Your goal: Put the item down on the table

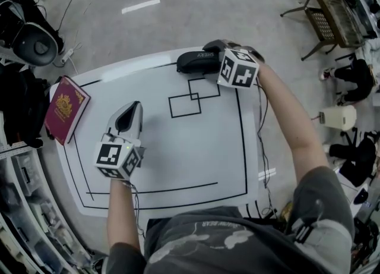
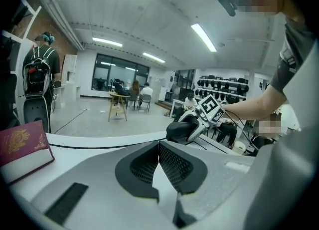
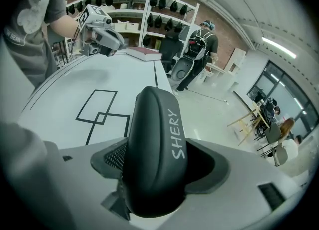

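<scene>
A black hard glasses case (image 1: 196, 62) with white lettering sits between the jaws of my right gripper (image 1: 209, 59), which is shut on it at the far edge of the white table (image 1: 178, 160). In the right gripper view the case (image 3: 157, 149) fills the jaws, over the table's rim with floor beyond. Whether it touches the table I cannot tell. My left gripper (image 1: 127, 118) rests low over the table's left middle, shut on nothing, its pads meeting (image 2: 158, 146). From there I see the right gripper (image 2: 202, 116) and the case (image 2: 180, 130).
A maroon passport (image 1: 65, 109) lies at the table's left edge. Two overlapping black tape squares (image 1: 193, 97) mark the middle, inside a black tape border. A wooden chair (image 1: 329, 14) and seated people's legs are off to the right; a cable trails by my right arm.
</scene>
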Motion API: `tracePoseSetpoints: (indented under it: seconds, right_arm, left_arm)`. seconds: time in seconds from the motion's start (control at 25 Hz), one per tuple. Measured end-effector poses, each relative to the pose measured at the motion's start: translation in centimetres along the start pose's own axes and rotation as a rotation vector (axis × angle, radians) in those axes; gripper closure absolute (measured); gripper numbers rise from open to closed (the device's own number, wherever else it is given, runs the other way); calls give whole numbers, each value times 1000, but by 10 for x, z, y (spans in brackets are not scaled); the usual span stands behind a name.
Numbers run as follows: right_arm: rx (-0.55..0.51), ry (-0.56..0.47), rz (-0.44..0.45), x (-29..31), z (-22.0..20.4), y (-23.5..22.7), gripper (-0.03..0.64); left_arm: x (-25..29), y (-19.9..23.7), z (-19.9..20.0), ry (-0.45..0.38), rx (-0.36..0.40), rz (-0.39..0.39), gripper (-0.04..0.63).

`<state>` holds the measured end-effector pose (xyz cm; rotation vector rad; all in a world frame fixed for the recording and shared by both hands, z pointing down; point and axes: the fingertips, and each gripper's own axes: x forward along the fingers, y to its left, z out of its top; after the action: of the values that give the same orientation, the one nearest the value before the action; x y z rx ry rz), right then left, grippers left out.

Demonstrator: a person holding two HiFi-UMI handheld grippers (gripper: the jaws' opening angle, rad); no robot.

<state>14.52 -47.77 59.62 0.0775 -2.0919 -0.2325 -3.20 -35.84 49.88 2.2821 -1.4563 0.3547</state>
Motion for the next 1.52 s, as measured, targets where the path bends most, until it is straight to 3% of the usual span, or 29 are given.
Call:
tracePoseSetpoints:
  seconds: [0.32, 0.6, 0.96, 1.2, 1.36, 1.52]
  right_arm:
    - [68, -51, -29, -3, -2, -2, 279]
    - [91, -54, -13, -6, -3, 1, 230]
    - [148, -87, -91, -32, 2, -5, 213]
    - [237, -183, -217, -74, 28, 2, 218]
    - [287, -191, -317, -94, 49, 21, 319]
    - [392, -209, -386, -110, 73, 53, 377]
  left_arm:
    - [-1, -9, -5, 6, -9, -1, 592]
    - [-6, -13, -1, -3, 1, -3, 592]
    - [-14, -19, 4, -27, 6, -18, 592]
    - [-38, -24, 17, -69, 24, -47, 592]
    - [-62, -22, 22, -98, 20, -84, 592]
    - [-89, -23, 24, -114, 30, -142, 592]
